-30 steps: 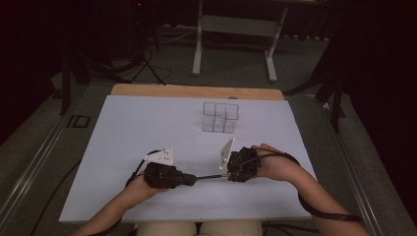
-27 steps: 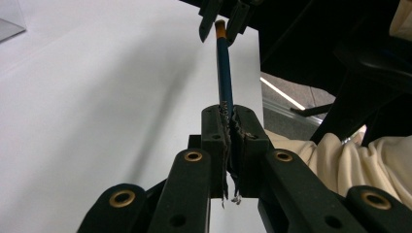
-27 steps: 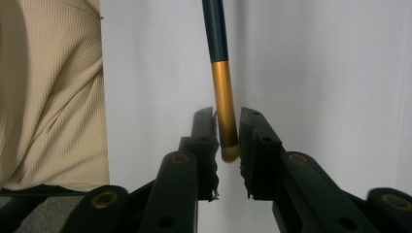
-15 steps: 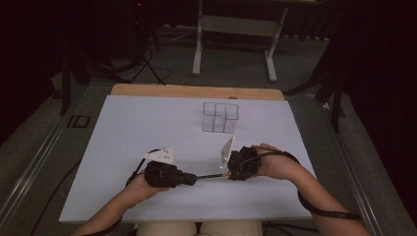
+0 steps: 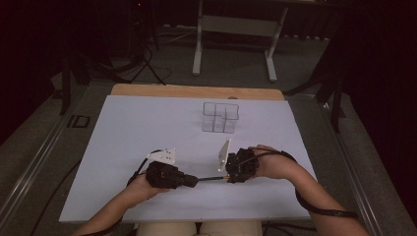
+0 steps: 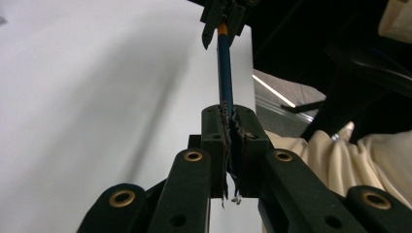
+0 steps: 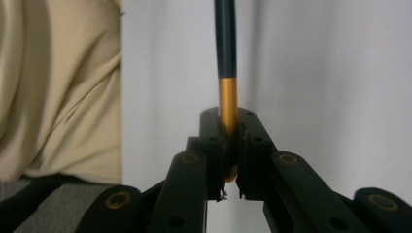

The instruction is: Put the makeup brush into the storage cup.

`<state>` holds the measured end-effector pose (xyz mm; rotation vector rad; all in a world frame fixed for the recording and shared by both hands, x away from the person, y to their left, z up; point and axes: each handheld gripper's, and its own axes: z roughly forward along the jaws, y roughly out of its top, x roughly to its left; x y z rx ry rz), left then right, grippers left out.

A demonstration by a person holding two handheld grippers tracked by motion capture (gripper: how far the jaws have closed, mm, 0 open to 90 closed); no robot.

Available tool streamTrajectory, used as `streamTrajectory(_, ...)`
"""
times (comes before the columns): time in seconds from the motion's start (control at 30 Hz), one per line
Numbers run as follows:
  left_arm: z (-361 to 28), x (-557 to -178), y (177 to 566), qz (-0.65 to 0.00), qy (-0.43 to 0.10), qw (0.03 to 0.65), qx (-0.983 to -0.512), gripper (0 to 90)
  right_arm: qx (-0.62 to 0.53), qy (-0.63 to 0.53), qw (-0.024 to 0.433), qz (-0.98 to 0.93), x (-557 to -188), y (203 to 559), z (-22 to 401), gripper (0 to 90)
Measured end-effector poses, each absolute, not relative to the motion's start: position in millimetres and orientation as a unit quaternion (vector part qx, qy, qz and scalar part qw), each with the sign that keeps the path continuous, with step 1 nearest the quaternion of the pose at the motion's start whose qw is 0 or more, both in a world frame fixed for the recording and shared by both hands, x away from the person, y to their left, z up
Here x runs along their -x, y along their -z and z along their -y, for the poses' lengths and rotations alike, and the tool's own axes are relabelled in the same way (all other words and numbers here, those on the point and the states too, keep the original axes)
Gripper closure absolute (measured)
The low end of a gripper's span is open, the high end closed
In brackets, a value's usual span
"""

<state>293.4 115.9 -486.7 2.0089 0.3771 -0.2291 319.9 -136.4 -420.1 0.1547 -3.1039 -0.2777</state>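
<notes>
A slim dark blue pen [image 5: 211, 179] with a gold end lies level just above the white table sheet [image 5: 137, 123], spanning the two grippers near the front edge. My left gripper [image 5: 196, 181] points right and is shut on the pen's dark end. My right gripper [image 5: 227, 177] points left and is shut on the gold end. In the left gripper view the pen [image 6: 224, 63] runs from my own closed jaws [image 6: 228, 114] up to the right gripper [image 6: 221, 19]. In the right gripper view the gold end [image 7: 228, 97] is pinched between the pads [image 7: 228, 119].
A clear plastic box with compartments [image 5: 220, 117] stands at the back middle of the sheet. A wooden table edge [image 5: 196, 91] runs behind it. The person's cream clothing [image 7: 58, 87] is close below the front edge. Metal frame legs [image 5: 196, 44] stand beyond the table.
</notes>
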Motion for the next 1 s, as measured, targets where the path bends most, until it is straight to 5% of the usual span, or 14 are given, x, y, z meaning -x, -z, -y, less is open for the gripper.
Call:
streamTrajectory(0.4,-110.4,-293.6,483.8,-0.151,0.084,0.512,-0.842,82.4,-0.064,0.068,0.021,0.995,-317.2,421.0,137.0,84.1)
streamTrajectory(0.77,-95.6,-297.7,472.4,-0.148,0.075,0.487,-0.857,60.8,-0.071,0.072,0.018,0.995,-316.5,419.5,134.9,84.1)
streamTrajectory(0.93,-86.1,-300.4,468.5,-0.135,0.083,0.473,-0.867,60.6,-0.073,0.072,0.021,0.995,-315.6,417.8,132.9,84.1)
streamTrajectory(1.0,-82.2,-301.5,467.0,-0.122,0.1,0.47,-0.868,69.8,-0.079,0.073,0.019,0.994,-315.4,417.4,131.4,84.1)
